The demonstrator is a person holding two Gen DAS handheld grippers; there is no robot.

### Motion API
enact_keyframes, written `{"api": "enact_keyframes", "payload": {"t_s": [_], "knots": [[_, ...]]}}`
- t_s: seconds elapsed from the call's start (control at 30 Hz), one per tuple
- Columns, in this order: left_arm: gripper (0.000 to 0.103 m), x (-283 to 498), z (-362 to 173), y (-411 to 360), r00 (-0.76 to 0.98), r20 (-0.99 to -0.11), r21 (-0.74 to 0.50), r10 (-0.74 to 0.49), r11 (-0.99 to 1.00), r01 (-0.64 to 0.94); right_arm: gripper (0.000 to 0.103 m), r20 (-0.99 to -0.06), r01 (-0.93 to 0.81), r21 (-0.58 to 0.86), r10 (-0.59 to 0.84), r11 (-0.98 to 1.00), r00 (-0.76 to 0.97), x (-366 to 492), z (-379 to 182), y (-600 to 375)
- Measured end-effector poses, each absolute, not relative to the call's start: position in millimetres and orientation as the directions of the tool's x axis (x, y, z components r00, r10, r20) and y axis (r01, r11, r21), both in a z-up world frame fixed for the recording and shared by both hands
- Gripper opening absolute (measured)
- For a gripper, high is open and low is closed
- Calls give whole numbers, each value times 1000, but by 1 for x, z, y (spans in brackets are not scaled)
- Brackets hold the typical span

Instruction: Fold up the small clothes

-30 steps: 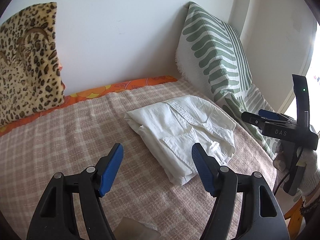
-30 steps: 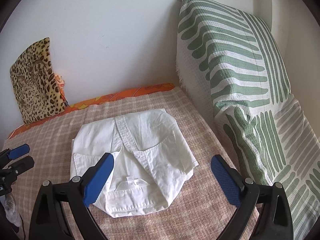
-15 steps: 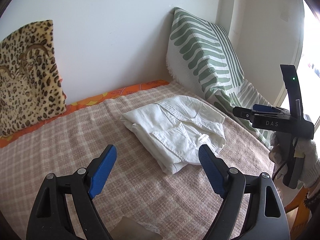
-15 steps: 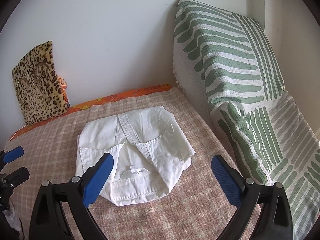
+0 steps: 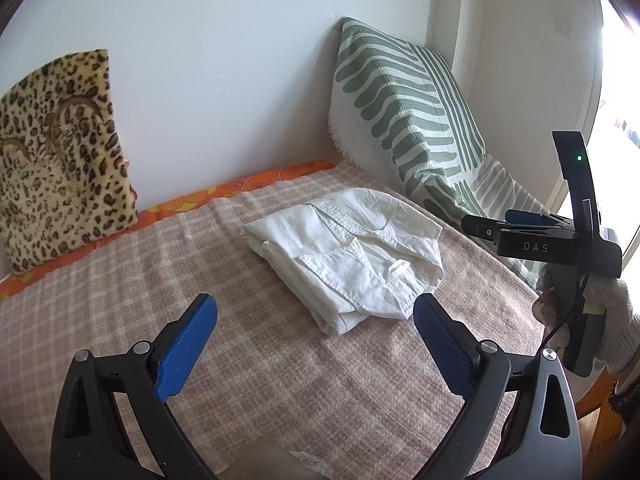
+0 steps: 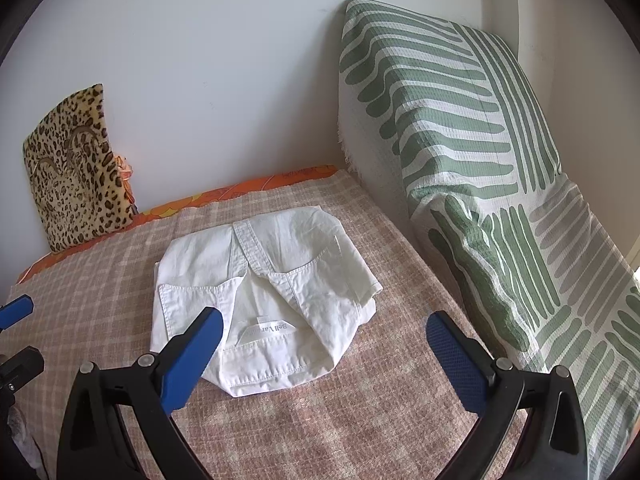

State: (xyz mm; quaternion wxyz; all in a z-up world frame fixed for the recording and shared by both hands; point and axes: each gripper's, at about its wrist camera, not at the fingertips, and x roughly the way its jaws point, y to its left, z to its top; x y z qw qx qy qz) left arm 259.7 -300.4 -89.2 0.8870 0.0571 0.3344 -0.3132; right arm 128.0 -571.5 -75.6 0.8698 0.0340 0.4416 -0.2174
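Shirt (image 6: 264, 292), folded on the bed (image 6: 360, 420), lies just ahead of both empty claws, nearer the wide-open right claw (image 6: 320, 354); left claw's (image 5: 316, 346) jaws just opened.

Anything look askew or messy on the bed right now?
Only slightly: the folded white shirt lies at an angle on the checked blanket, its right edge bulging unevenly. Nothing is spilled or damaged. Both the left hand-held gripper and the right hand-held gripper are clear of it.
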Motion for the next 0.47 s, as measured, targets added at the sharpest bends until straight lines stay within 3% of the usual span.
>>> {"api": "enact_keyframes", "payload": {"t_s": [0.47], "knots": [[98,253,-89,-295,598,-624,-91,-504,806,585,103,-792,437,-122,-353,891,499,122,-81,-579]]}}
